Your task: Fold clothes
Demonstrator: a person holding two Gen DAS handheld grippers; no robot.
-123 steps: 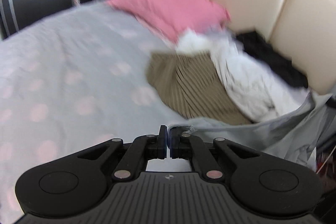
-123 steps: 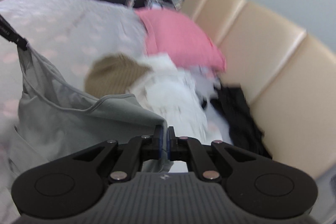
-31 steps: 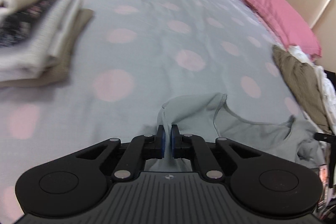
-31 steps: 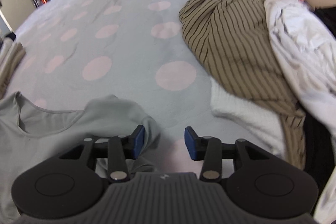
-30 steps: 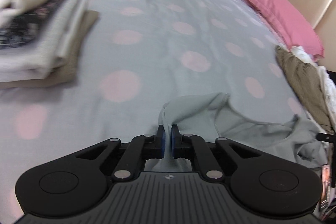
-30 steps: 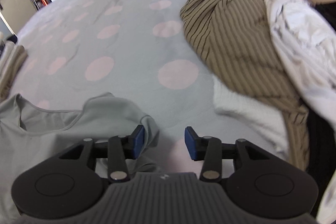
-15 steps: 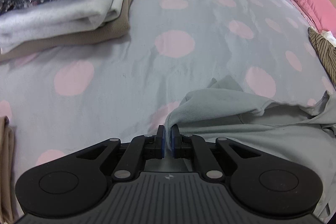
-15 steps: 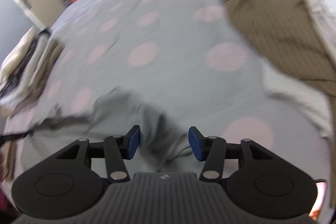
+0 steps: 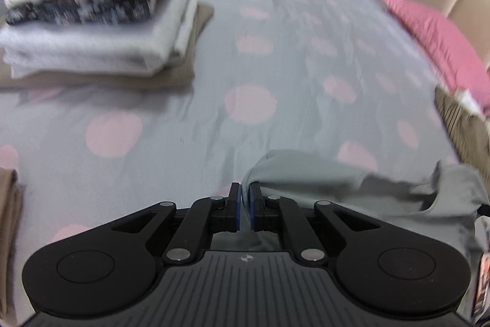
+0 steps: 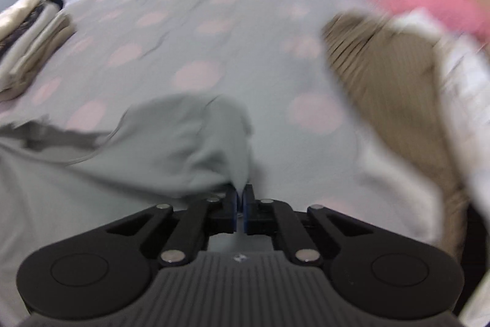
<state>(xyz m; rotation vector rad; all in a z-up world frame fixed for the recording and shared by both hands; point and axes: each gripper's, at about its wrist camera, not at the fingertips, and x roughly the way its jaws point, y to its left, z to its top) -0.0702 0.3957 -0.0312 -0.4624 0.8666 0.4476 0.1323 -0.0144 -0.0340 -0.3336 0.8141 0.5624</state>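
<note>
A grey top [image 9: 309,173] lies on the grey bedspread with pink dots [image 9: 251,103]. My left gripper [image 9: 245,204] is shut on one edge of the grey top, low over the bed. My right gripper [image 10: 240,201] is shut on another edge of the same grey top [image 10: 171,143], which bunches up in front of it and stretches away to the left. Both views are blurred by motion.
A stack of folded clothes [image 9: 101,20] sits at the left; it also shows in the right wrist view [image 10: 27,36]. A heap of unfolded clothes with a brown striped garment [image 10: 395,100] lies at the right, next to a pink pillow [image 9: 441,42]. A beige folded item [image 9: 9,222] lies at the near left.
My right gripper was open over the grey top and has shut on its edge. My left gripper stays shut on the top; its view has lifted and shifted slightly.
</note>
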